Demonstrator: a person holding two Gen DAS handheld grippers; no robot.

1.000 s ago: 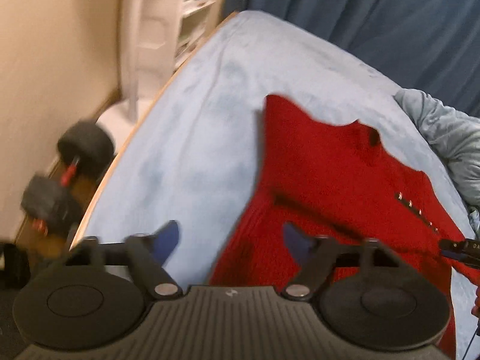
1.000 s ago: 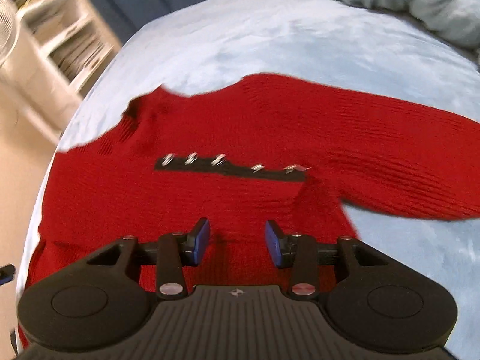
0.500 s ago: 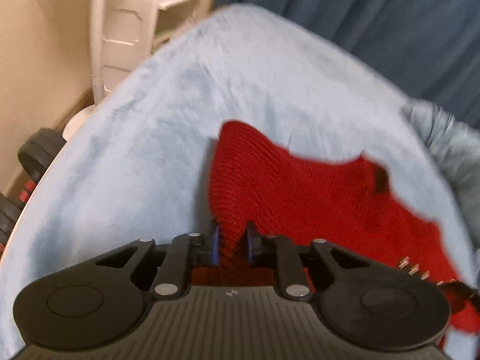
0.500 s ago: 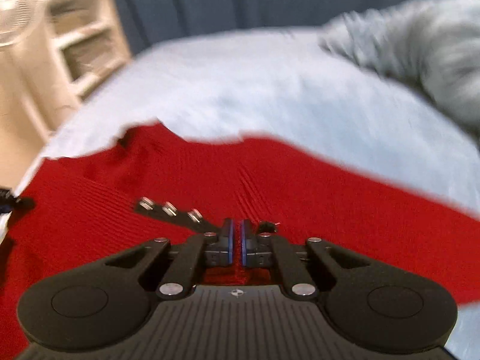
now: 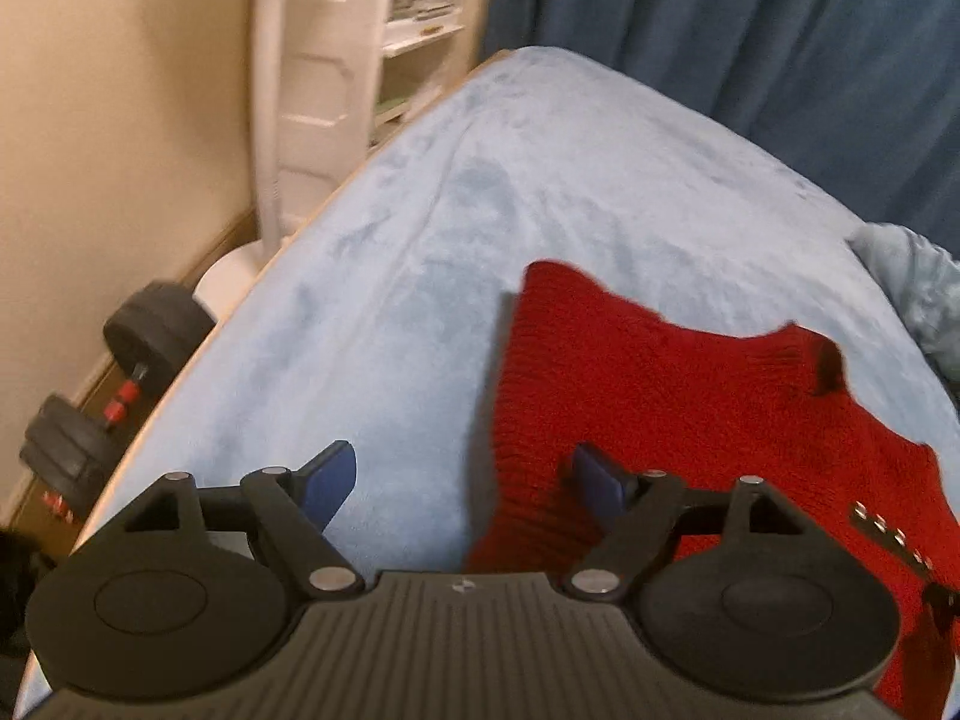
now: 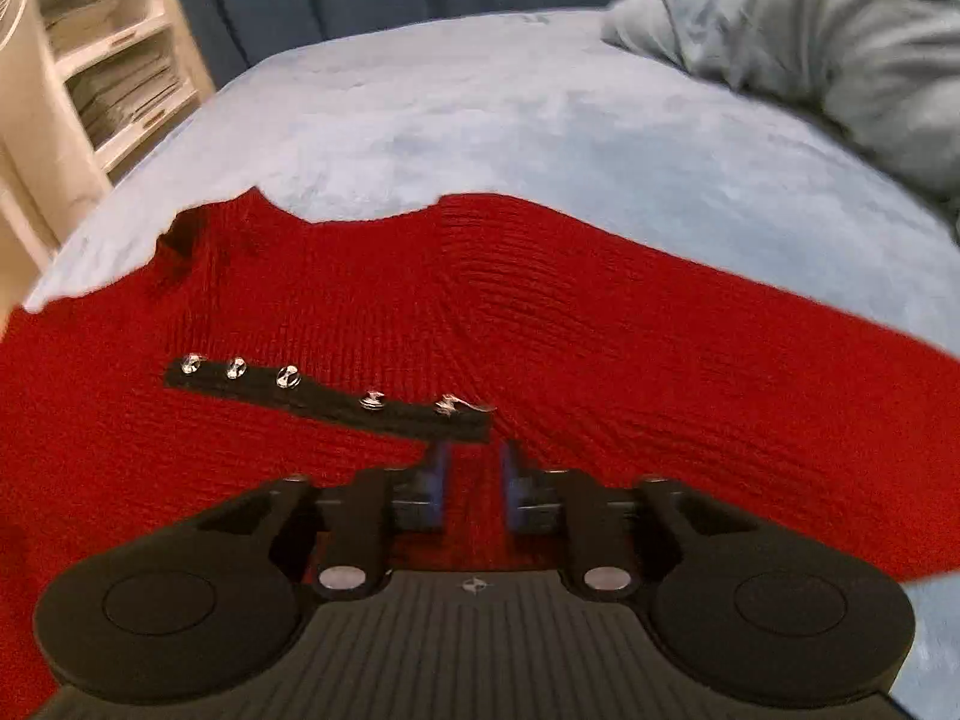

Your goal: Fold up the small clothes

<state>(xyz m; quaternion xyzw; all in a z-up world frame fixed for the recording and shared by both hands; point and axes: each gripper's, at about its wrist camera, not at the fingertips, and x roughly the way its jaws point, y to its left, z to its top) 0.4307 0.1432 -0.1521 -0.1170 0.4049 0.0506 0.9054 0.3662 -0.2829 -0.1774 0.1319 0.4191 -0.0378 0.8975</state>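
Note:
A red knit sweater (image 5: 660, 396) lies flat on the light blue bed cover (image 5: 480, 228). It has a black strip with several silver studs (image 6: 324, 396). My left gripper (image 5: 462, 480) is open over the sweater's left edge, its right finger (image 5: 594, 480) above the knit and its left finger (image 5: 330, 474) above the bed cover. It holds nothing. In the right wrist view the sweater (image 6: 600, 324) spreads across the frame. My right gripper (image 6: 474, 474) is low over the knit just below the strip, its fingers a narrow gap apart with red fabric showing between them.
A grey-blue bundle of bedding (image 6: 810, 42) lies at the bed's far right. White shelves (image 5: 372, 60) and a white fan stand (image 5: 270, 120) are to the left of the bed. Dumbbells (image 5: 114, 384) lie on the floor by the bed edge (image 5: 180, 384). A blue curtain (image 5: 750, 30) hangs behind.
My left gripper let go of the sweater's edge and opened wide. My right gripper, shut on the fabric half a second ago, has parted its fingers slightly. The sweater settled flat.

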